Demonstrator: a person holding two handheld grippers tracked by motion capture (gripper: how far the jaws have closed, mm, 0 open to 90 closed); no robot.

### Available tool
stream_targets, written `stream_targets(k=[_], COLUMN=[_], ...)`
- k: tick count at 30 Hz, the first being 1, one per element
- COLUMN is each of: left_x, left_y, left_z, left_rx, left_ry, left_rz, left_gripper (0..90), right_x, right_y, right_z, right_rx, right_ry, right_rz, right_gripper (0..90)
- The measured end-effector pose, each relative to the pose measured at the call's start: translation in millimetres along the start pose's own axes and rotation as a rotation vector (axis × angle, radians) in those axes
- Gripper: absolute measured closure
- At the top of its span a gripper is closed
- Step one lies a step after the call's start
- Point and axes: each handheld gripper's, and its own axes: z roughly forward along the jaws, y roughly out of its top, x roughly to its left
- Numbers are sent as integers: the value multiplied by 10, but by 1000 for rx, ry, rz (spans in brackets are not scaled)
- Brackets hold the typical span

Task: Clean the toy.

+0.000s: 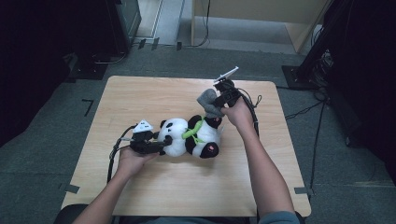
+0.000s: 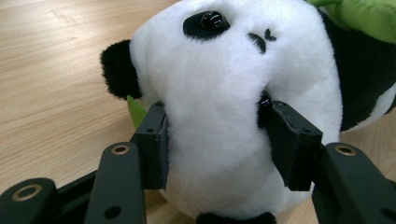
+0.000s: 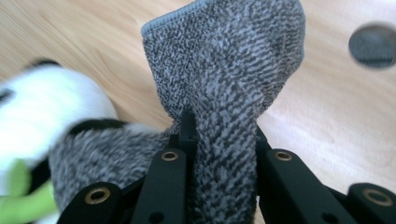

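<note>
A black-and-white plush panda with a green scarf (image 1: 189, 137) lay on its back near the middle of the light wooden tabletop (image 1: 154, 93), head toward the left edge and feet toward the right. The left gripper (image 1: 159, 145) had its jaws clamped on the panda's white head (image 2: 224, 116); in the left gripper view both black pads dented the fur on either side of the muzzle, so the toy was pinned in place. The right gripper (image 1: 219, 99), a little nearer the far edge and to the right of the toy, was clenched on a grey knitted sock (image 1: 208, 102); the right gripper view showed the speckled fabric (image 3: 229, 93) pinched tight between the jaws and bunched upward, its ribbed cuff on top.

Judging from this, the work looked like getting the sock off, or onto, one of the panda's feet, and it appeared partway through: the lower end of the sock met the toy near a black foot, while most of it was lifted clear above the table. Whether the foot was inside the fabric could not be told. What seemed left was to finish the sock's travel and then let go of both toy and sock.
</note>
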Motion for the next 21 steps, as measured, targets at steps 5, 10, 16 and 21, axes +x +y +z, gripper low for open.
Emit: stream_targets(k=[5, 10, 16, 21], left_x=[-18, -9, 0, -1], left_y=[14, 16, 10, 10], left_z=[5, 6, 7, 8], left_rx=[-7, -11, -13, -13], left_ry=[25, 28, 22, 25], left_rz=[-11, -24, -25, -24], left_gripper=[464, 462, 455, 452], right_x=[193, 529, 991, 1272], right_y=[138, 300, 474, 519], right_z=[-181, -129, 205, 486], right_rx=[-81, -96, -62, -29], right_ry=[40, 81, 150, 190], right_rz=[-29, -99, -152, -180], right_gripper=[775, 775, 773, 770])
